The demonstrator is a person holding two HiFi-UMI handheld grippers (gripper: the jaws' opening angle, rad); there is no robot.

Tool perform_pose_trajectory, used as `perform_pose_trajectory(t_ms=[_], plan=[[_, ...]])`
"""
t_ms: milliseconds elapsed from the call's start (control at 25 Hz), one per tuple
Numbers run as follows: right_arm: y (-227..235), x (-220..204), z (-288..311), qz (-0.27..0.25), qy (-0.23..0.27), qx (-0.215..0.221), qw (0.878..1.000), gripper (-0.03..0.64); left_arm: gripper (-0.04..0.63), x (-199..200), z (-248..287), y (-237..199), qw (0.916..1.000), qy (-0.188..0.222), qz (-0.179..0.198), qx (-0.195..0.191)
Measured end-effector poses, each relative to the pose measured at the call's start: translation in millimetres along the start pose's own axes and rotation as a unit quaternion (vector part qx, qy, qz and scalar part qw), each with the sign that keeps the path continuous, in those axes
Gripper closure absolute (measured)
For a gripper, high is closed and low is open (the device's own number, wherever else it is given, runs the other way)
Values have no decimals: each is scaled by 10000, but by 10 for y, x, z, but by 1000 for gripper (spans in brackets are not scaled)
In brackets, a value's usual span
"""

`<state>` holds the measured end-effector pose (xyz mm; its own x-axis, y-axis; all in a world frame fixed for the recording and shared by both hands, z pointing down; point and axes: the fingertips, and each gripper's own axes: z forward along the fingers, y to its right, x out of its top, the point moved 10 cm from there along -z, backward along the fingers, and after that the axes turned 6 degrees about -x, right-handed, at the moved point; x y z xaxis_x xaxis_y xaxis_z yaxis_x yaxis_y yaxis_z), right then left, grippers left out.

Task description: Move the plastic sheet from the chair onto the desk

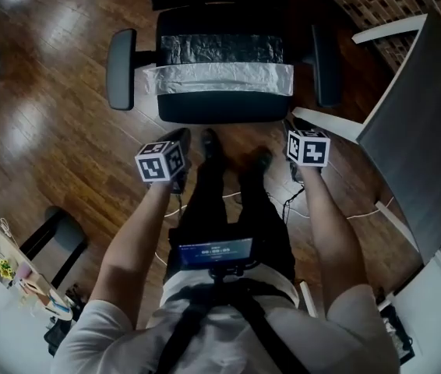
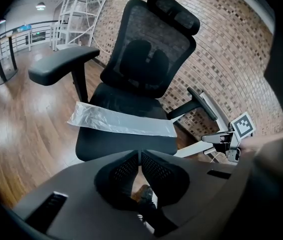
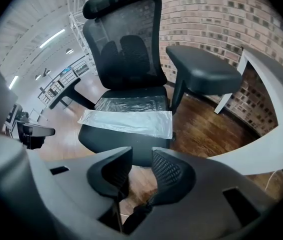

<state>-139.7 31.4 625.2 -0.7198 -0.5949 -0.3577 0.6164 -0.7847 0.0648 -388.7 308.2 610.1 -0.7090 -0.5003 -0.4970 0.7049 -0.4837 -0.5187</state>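
Left gripper (image 2: pixel 140 156): fingers pinched together, nothing in them. Right gripper (image 3: pixel 141 155): fingers partway apart, also empty. Both hang short of the chair (image 1: pixel 213 109). The plastic sheet (image 1: pixel 216 76) lies flat across the seat, ends overhanging both sides.

My worry is that the film looks thin, crinkly and slick on a soft dark cushion. Closed fingers would probably just shove it around or pinch seat fabric along with it. Grab only one end and I'd bet it sags, folds on itself or snags an armrest (image 1: pixel 326 65) on the way to the grey worktop (image 1: pixel 423 131) on the right.

The sheet's a long translucent strip. The chair's black, with a mesh back and smooth rounded armrests.
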Motion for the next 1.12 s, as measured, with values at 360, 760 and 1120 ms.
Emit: perform_pose_trajectory(t_ms=[360, 760, 1120], plan=[[-155, 132, 362, 154, -106, -58, 9998, 488, 581, 92, 347, -277, 9998, -170, 69, -8], [-217, 295, 815, 108, -222, -247, 9994, 488, 558, 227, 708, -674, 9999, -107, 5, 28], [-254, 364, 1179, 87, -263, -296, 9992, 488, 513, 328, 1023, -987, 9998, -119, -28, 138]])
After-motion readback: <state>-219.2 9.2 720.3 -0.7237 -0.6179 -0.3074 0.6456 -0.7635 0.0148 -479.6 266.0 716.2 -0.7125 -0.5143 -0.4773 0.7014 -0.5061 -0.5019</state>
